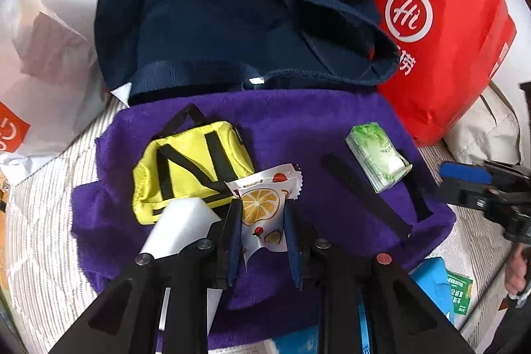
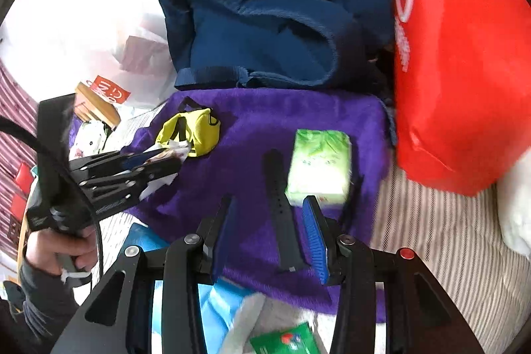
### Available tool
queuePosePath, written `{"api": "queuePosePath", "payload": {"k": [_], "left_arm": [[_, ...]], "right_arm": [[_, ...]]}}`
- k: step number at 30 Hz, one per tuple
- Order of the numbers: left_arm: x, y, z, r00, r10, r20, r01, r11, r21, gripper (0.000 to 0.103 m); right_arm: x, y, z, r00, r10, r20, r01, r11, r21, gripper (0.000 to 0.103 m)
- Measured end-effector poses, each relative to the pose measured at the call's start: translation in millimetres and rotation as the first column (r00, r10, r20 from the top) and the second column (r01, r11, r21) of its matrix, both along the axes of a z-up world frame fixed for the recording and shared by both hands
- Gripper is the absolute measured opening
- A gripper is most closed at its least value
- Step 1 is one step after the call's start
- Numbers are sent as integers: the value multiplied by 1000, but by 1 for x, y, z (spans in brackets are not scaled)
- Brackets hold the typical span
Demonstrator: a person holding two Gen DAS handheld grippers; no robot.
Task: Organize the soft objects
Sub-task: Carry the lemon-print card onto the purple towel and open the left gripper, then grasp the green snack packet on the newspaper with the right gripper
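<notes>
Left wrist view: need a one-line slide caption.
Left gripper shut on a white lemon-print snack packet over the purple plush towel, beside a yellow fabric pouch.

1 purple towel (image 1: 298, 121), 1 yellow pouch (image 1: 186, 168), 1 snack packet (image 1: 262, 208), 1 tissue pack (image 1: 378, 155), 1 black strap (image 2: 282, 211), 1 red bag (image 1: 441, 38).

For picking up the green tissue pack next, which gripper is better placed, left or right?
Right. The right gripper is open, with the green tissue pack just beyond its right finger on the purple towel. The left gripper is already closed on the fruit-print sachet, farther away.
</notes>
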State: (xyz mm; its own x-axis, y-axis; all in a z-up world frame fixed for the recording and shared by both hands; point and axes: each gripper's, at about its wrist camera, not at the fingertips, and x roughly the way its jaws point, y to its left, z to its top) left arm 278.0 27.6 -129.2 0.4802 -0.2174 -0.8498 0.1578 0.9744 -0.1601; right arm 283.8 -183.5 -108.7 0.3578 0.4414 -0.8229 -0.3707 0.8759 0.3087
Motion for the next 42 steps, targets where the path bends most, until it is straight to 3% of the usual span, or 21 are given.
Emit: {"api": "queuePosePath", "payload": {"k": [11, 15, 19, 34, 42], "left_arm": [[7, -1, -15, 999, 28, -42, -28, 1000, 12, 31], [7, -3, -15, 998, 27, -54, -26, 1000, 17, 49], [6, -9, -13, 998, 20, -63, -19, 1000, 5, 56], [-47, 3, 43, 998, 55, 18, -55, 998, 18, 57], [-102, 27, 60, 994, 98, 41, -98, 995, -1, 60]], "right_arm": [[-26, -43, 13, 997, -77, 13, 77, 997, -1, 43], [-33, -55, 17, 995, -100, 18, 100, 995, 8, 45], [-43, -61, 18, 993, -116, 13, 116, 993, 13, 45], [-106, -97, -3, 983, -181, -35, 180, 983, -27, 47], [-136, -81, -31, 993, -104, -64, 99, 992, -81, 57]]}}
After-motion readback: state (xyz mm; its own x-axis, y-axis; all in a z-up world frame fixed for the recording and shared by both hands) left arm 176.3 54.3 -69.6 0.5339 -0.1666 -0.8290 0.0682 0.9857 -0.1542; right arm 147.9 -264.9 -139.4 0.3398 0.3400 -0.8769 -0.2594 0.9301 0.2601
